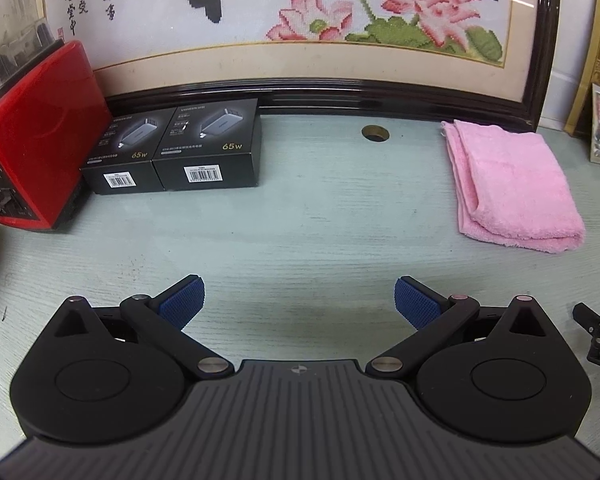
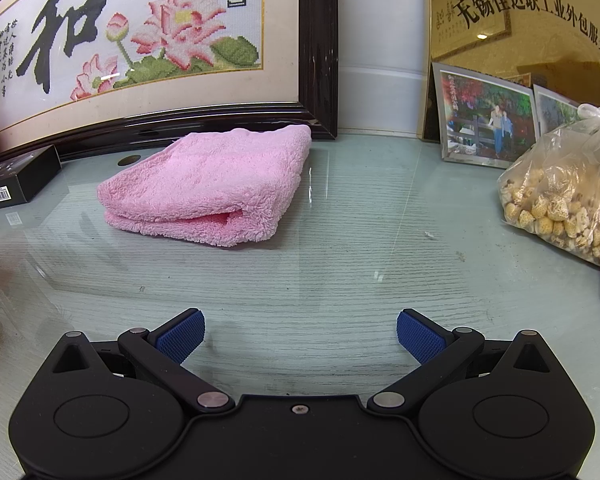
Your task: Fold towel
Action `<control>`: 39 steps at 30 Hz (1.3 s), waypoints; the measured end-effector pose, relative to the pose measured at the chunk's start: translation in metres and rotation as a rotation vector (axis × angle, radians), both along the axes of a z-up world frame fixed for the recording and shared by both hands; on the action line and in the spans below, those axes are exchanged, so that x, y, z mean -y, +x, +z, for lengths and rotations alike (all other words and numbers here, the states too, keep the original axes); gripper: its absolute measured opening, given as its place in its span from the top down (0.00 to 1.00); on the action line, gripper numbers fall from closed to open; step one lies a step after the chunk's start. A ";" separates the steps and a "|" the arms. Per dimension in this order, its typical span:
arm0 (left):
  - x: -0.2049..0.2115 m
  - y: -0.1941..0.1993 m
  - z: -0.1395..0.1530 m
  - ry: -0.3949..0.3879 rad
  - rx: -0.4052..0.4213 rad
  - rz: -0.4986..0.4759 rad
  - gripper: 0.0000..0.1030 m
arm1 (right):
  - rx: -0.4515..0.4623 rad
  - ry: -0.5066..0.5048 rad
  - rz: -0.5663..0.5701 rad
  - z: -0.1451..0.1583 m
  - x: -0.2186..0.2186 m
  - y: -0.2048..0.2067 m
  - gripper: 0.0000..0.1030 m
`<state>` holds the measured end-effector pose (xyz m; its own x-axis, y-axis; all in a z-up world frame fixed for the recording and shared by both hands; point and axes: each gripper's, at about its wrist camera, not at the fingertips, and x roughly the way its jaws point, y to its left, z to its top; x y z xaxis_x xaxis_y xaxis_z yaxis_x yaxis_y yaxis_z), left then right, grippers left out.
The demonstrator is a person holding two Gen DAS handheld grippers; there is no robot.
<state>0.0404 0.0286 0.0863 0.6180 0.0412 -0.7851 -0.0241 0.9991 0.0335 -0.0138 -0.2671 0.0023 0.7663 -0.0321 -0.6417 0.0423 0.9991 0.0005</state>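
both pairs of blue-padded fingers stand wide apart and hold nothing: the left gripper (image 1: 299, 300) and the right gripper (image 2: 300, 332) hover over bare tabletop. the pink towel (image 2: 212, 188) lies folded on the pale glass-topped table (image 2: 340, 280), well ahead of both, close to the framed lotus embroidery (image 2: 140, 48) leaning at the back. two black boxes (image 1: 172, 148) sit beside a red case (image 1: 36, 136) on the left; photos (image 2: 488, 120) and a bag of dried pieces (image 2: 568, 196) stand on the right.
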 end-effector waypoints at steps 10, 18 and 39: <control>0.001 0.001 -0.004 0.021 -0.017 0.015 0.00 | 0.000 0.000 0.000 0.000 0.000 0.000 0.01; 0.001 -0.001 -0.005 0.011 -0.025 0.006 0.00 | 0.000 0.000 0.000 0.000 0.000 0.000 0.01; 0.009 -0.002 -0.007 0.046 -0.043 -0.022 0.00 | 0.000 0.000 0.000 0.000 0.000 0.000 0.01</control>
